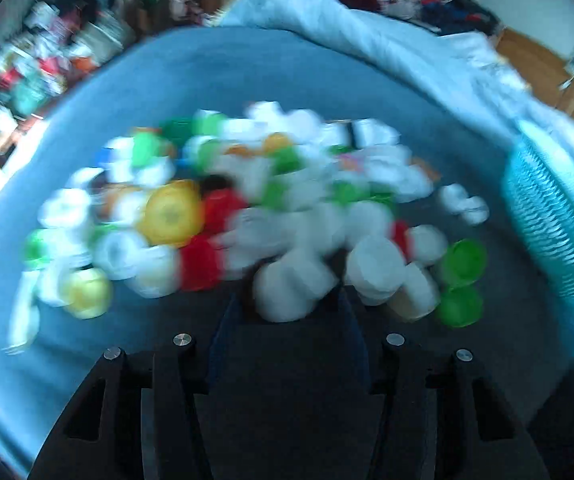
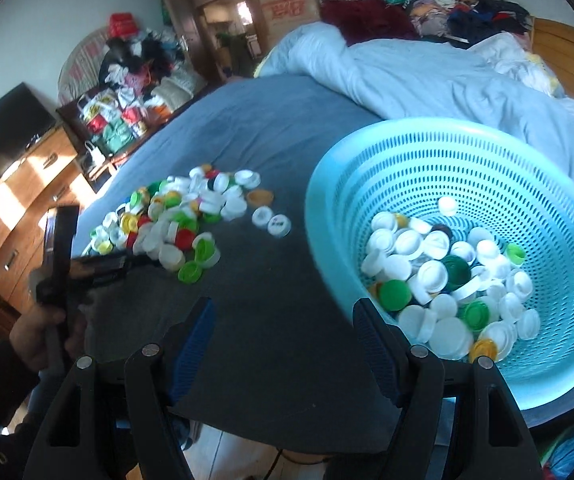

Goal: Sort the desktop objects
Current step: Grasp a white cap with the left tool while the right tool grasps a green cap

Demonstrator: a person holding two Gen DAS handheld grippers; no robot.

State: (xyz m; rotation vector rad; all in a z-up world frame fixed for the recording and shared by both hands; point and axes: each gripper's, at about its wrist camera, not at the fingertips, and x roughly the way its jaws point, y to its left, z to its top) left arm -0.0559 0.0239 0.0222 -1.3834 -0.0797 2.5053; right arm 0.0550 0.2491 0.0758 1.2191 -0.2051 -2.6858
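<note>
I am working in a lived-in home bedroom: a bed (image 2: pixel 287 128) with a rumpled pale blue duvet (image 2: pixel 427 76), heaps of clothes (image 2: pixel 467 12) at its far side, a wooden dresser (image 2: pixel 19 208) with a dark television (image 2: pixel 3 136) and a wooden door (image 2: pixel 179 12).

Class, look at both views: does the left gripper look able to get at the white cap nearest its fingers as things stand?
Probably yes. The left gripper sits right at the near edge of the cap pile, and a white cap already lies between its fingers. Blur hides whether the pads touch it. Nothing blocks the way.
</note>
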